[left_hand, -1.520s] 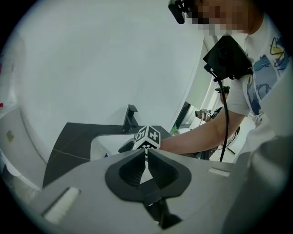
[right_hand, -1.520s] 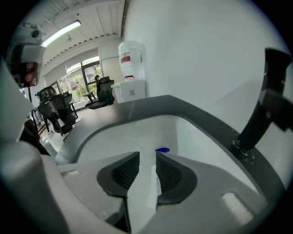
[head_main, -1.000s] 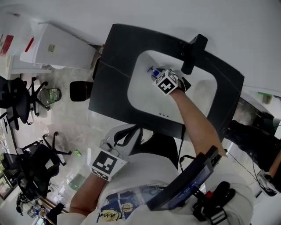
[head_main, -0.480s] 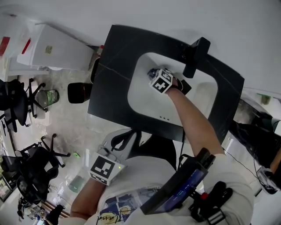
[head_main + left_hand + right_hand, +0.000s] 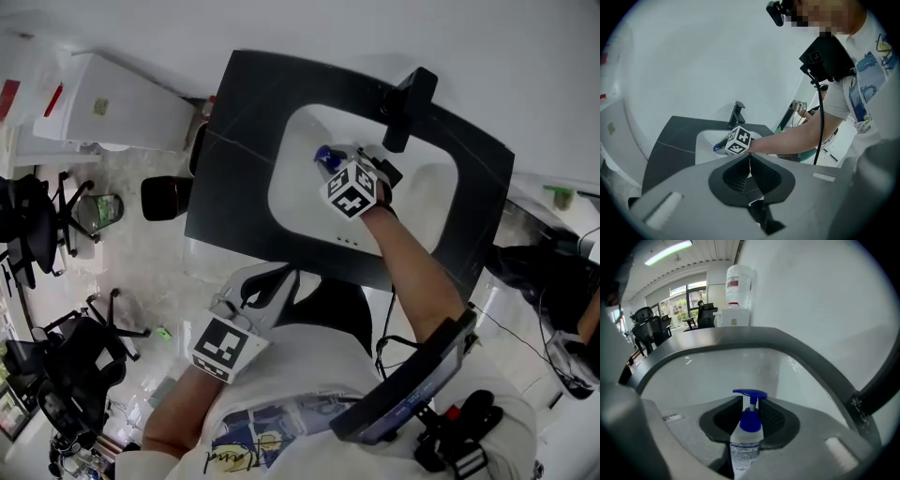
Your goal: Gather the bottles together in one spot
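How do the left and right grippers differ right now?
The left gripper has its fingers together, empty; the right gripper has its fingers closing on the pump bottle. The left gripper sits by the person's waist; the right gripper reaches into the sink. Both carry marker cubes.

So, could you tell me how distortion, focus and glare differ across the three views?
Head view: evenly lit and sharp, the counter edges bowed by the lens. Left gripper view: a dark round vignette, the near foreground soft. Right gripper view: the sink rim curves strongly, the bottle label is soft from closeness, and a ceiling light glares at top left.
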`<act>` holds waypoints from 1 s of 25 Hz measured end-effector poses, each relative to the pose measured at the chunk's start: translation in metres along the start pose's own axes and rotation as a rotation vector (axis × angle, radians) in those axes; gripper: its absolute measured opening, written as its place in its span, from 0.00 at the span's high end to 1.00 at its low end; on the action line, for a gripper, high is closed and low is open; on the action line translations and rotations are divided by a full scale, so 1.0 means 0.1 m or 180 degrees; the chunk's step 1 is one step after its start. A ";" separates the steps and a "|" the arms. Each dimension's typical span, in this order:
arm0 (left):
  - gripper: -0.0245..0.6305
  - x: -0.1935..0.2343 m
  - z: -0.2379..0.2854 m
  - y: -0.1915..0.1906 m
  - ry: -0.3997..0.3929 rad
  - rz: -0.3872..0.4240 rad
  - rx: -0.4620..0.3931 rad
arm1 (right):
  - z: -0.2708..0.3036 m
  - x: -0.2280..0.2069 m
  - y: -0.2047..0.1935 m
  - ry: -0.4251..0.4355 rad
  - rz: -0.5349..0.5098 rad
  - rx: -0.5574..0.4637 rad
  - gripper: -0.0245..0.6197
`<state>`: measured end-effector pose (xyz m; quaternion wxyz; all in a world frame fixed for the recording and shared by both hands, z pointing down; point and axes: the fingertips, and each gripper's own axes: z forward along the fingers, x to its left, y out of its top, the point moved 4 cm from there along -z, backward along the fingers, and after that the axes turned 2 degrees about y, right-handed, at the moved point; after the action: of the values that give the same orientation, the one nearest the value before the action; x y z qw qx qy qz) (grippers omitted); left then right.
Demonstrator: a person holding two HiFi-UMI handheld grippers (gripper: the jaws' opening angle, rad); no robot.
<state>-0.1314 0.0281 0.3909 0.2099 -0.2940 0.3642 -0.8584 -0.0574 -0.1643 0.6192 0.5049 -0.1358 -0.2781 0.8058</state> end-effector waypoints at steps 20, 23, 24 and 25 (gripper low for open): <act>0.95 -0.44 0.14 0.12 -0.0585 0.0522 0.0079 | -1.46 0.09 -0.24 -0.0999 0.1052 -0.0951 0.84; 0.95 -0.53 0.18 0.17 -0.0692 0.0579 0.0070 | -1.78 0.00 -0.23 -0.1172 0.1190 -0.1086 0.84; 0.95 -0.56 0.19 0.19 -0.0728 0.0608 0.0068 | -1.88 -0.04 -0.24 -0.1237 0.1236 -0.1120 0.84; 0.95 -0.59 0.21 0.21 -0.0766 0.0635 0.0065 | -1.98 -0.08 -0.26 -0.1307 0.1285 -0.1151 0.84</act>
<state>-0.0713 0.0382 0.3663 0.3392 -0.3550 0.3550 -0.7955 0.0642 -0.1013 0.4736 0.2364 -0.1104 -0.4799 0.8376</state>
